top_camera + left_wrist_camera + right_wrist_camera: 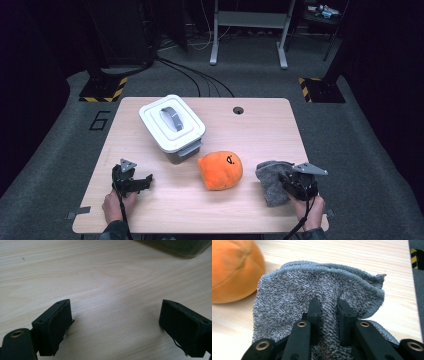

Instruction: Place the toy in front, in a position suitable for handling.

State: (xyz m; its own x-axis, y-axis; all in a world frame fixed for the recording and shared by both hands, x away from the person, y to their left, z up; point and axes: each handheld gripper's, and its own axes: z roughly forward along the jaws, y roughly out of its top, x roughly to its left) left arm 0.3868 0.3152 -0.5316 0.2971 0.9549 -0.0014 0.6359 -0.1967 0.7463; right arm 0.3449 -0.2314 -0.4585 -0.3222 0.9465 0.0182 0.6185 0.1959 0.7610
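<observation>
My right gripper [328,308] is clamped on the grey towel [312,295]: in the right gripper view its two black jaws pinch a ridge of the terry cloth between them, and the fabric bunches up around them with its hemmed edge curling over the top. From the high view, I see that towel [270,181] lying crumpled near the right front of the wooden table [260,135], with the right gripper [295,184] sitting on its near right part and the hand behind it at the table edge. Just to the towel's left, apart from it, rests the orange plush toy [220,170], whose rounded side also fills the upper left corner of the right gripper view. My left gripper [116,322] is released, its jaws standing wide apart over bare wood with nothing between them; in the high view it [142,181] rests low near the left front of the table. Behind the toy stands a white lidded container [171,122] with a grey handle on its lid.
</observation>
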